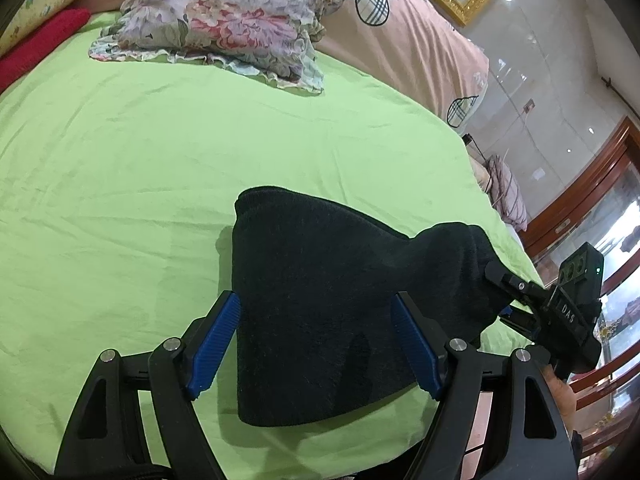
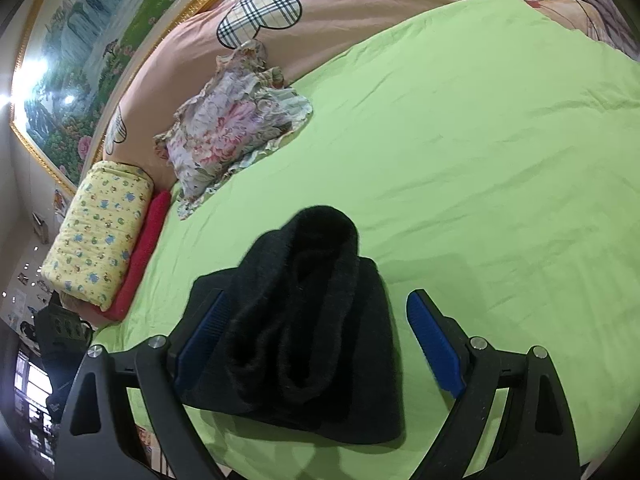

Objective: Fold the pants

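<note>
From where I look, a green bedsheet (image 2: pixel 480 160) spreads below me, with a floral ruffled pillow (image 2: pixel 236 128) at eleven o'clock, a yellow printed bundle (image 2: pixel 100 236) and a red cloth (image 2: pixel 146 248) touching at nine, a pink quilt (image 2: pixel 360 0) with plaid hearts at twelve, and a gold-framed landscape painting (image 2: pixel 80 60) at ten.

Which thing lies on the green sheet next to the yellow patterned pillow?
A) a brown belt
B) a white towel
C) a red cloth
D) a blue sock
C: in the right wrist view a red cloth lies along the side of the yellow patterned pillow, on the green sheet, far from the folded black pants.
</note>
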### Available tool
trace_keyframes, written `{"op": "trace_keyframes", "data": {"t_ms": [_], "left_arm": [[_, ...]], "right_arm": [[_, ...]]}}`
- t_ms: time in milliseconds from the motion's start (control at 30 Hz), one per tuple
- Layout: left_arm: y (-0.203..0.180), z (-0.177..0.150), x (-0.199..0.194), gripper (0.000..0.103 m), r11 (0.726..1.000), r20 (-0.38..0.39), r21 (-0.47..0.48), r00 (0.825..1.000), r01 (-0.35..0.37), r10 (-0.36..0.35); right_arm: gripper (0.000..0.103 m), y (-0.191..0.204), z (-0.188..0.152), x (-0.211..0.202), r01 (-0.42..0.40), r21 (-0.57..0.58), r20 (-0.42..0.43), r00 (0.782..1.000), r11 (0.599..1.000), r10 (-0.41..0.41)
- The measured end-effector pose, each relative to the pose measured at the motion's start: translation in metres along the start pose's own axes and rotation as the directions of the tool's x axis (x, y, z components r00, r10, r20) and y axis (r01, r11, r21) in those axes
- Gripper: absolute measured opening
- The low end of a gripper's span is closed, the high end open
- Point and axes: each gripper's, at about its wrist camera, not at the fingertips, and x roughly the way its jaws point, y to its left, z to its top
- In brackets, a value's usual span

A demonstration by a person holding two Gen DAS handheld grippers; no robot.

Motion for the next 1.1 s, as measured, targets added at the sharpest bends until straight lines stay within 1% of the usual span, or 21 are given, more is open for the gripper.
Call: {"op": "trace_keyframes", "data": {"t_ms": [233, 367, 533, 667, 733, 800, 867, 933, 967, 1033, 1100], "left_arm": [[0.009, 0.002, 0.019, 0.079, 1.0, -0.048, -0.028, 0.999, -0.008, 0.006], [0.017, 0.003, 0.031, 0.079, 0.999, -0.075, -0.05, 0.997, -0.014, 0.011], [0.027, 0.0, 0.047, 0.08, 0.996, -0.113, -0.083, 0.994, -0.017, 0.007], [0.034, -0.001, 0.054, 0.084, 0.994, -0.122, -0.107, 0.993, -0.013, -0.001], [0.033, -0.001, 0.056, 0.084, 0.995, -0.123, -0.101, 0.992, -0.022, 0.009], [0.028, -0.001, 0.058, 0.084, 0.996, -0.121, -0.077, 0.992, -0.046, 0.037], [0.022, -0.001, 0.059, 0.083, 0.996, -0.114, -0.046, 0.991, -0.071, 0.065], [0.018, -0.001, 0.061, 0.08, 0.996, -0.108, -0.018, 0.991, -0.088, 0.085], [0.015, -0.001, 0.061, 0.074, 0.996, -0.108, -0.01, 0.99, -0.09, 0.088], [0.011, 0.0, 0.063, 0.068, 0.997, -0.11, 0.0, 0.991, -0.081, 0.08], [0.006, 0.0, 0.063, 0.065, 0.995, -0.103, 0.018, 0.99, -0.095, 0.096]], "right_arm": [[0.09, -0.01, -0.013, 0.001, 0.064, -0.016, -0.009, 0.998, 0.998, -0.064], [0.09, -0.014, -0.021, 0.0, 0.065, -0.022, -0.024, 0.998, 0.998, -0.065], [0.09, -0.02, -0.027, 0.003, 0.012, 0.009, -0.031, 0.999, 1.0, -0.012], [0.089, -0.022, -0.029, 0.009, -0.043, 0.02, -0.041, 0.998, 0.999, 0.044], [0.086, -0.021, -0.028, 0.012, -0.075, 0.024, -0.048, 0.996, 0.997, 0.077], [0.082, -0.022, -0.03, 0.012, -0.101, 0.029, -0.048, 0.994, 0.994, 0.102], [0.079, -0.022, -0.032, 0.013, -0.122, 0.03, -0.047, 0.991, 0.992, 0.123], [0.075, -0.021, -0.033, 0.016, -0.147, 0.027, -0.055, 0.987, 0.989, 0.148], [0.074, -0.021, -0.034, 0.017, -0.156, 0.027, -0.059, 0.986, 0.987, 0.157], [0.074, -0.021, -0.034, 0.018, -0.161, 0.023, -0.058, 0.985, 0.987, 0.162], [0.072, -0.021, -0.034, 0.018, -0.167, 0.02, -0.056, 0.984, 0.986, 0.167]]}}
